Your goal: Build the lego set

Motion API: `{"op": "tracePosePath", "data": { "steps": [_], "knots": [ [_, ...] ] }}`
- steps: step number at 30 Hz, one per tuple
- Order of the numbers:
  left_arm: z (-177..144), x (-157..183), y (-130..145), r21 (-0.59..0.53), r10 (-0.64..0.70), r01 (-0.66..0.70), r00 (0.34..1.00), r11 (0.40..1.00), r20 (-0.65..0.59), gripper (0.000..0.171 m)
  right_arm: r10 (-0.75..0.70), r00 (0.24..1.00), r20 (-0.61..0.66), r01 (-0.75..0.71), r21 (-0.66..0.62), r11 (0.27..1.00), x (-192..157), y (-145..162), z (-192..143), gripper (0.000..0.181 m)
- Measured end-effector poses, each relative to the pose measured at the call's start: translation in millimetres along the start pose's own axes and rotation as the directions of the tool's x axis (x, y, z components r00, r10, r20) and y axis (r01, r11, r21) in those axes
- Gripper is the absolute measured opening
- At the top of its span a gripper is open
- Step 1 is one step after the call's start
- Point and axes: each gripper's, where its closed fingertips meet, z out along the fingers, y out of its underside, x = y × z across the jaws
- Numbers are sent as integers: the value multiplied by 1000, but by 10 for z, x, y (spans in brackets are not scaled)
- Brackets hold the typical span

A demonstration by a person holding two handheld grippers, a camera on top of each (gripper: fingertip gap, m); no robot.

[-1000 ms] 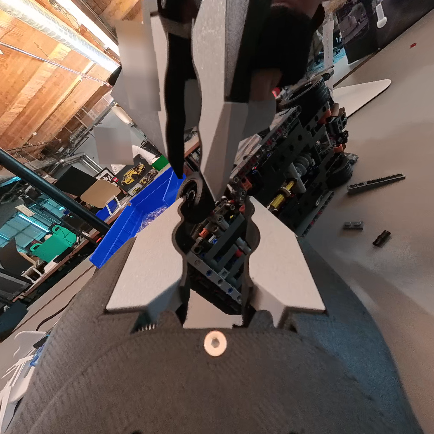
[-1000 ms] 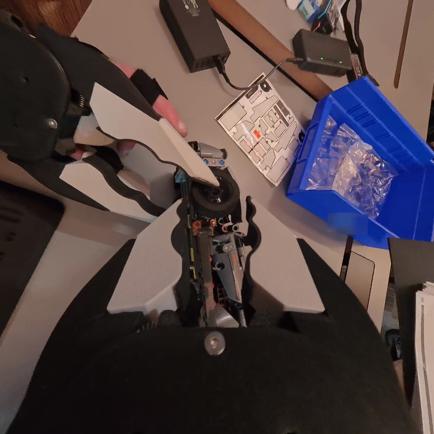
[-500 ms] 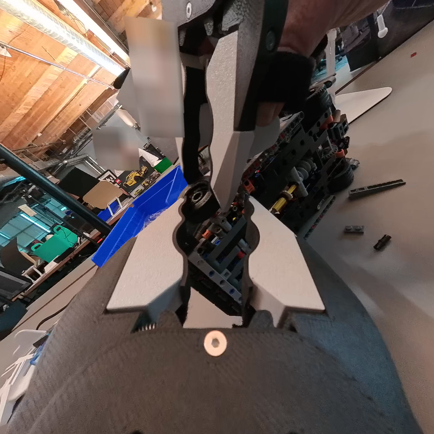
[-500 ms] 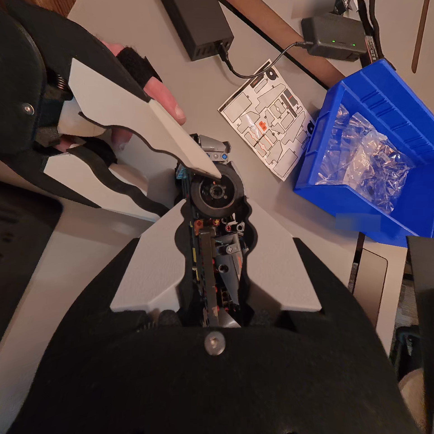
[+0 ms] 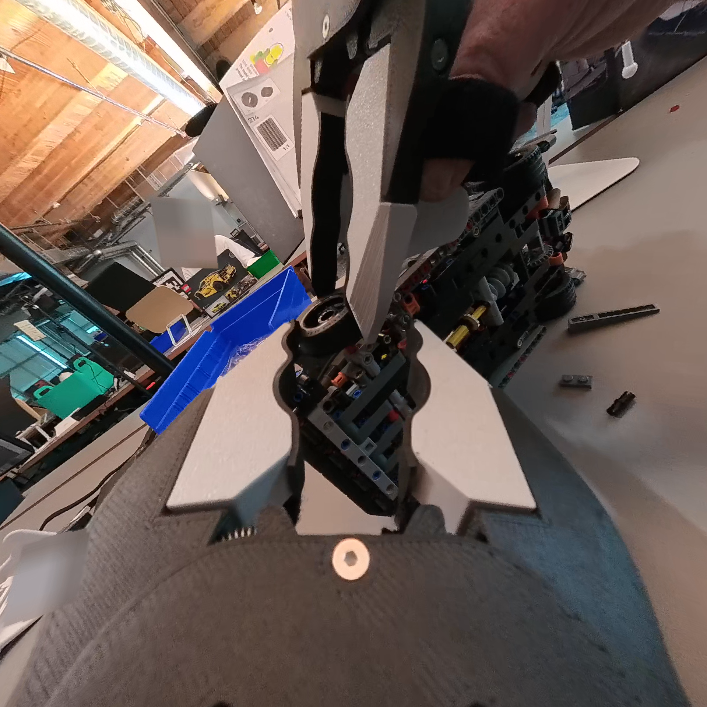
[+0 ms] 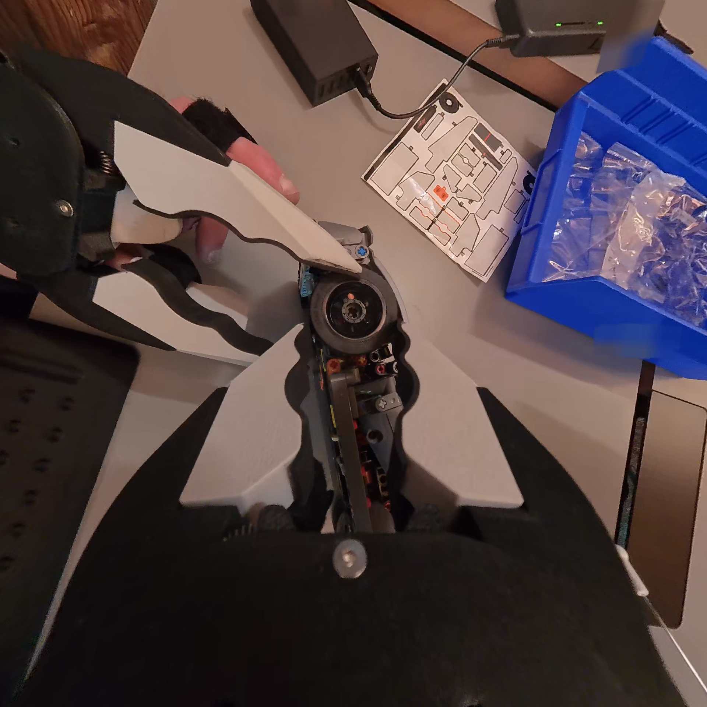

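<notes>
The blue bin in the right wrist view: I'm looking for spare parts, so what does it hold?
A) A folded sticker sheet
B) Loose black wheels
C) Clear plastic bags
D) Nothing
C: the blue bin holds crumpled clear plastic bags, while the sticker sheet lies flat on the table beside the bin, and the only wheel in view is on the model.

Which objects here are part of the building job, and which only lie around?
Job:
- lego model, clamped by both grippers
- its black wheel
- loose lego pieces
- sticker sheet
- blue bin of bagged parts

Lying about:
- black power brick
- charger
</notes>
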Motion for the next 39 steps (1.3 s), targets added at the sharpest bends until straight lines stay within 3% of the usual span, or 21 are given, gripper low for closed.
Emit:
{"op": "tracePosePath", "data": {
  "steps": [9,19,39],
  "knots": [
    [9,0,16,-8,-7,7,1000,1000,0,55,34,999,-12,-34,-18,999,-10,-11,5,40],
    [-16,-89,35,4,-66,65,998,998,20,58,188,967,170,-208,113,972,11,-78,-100,40],
    [-6,-24,-1,8,-27,27,1000,1000,4,55,98,995,23,-99,15,995,4,8,-46,39]
  ]
}}
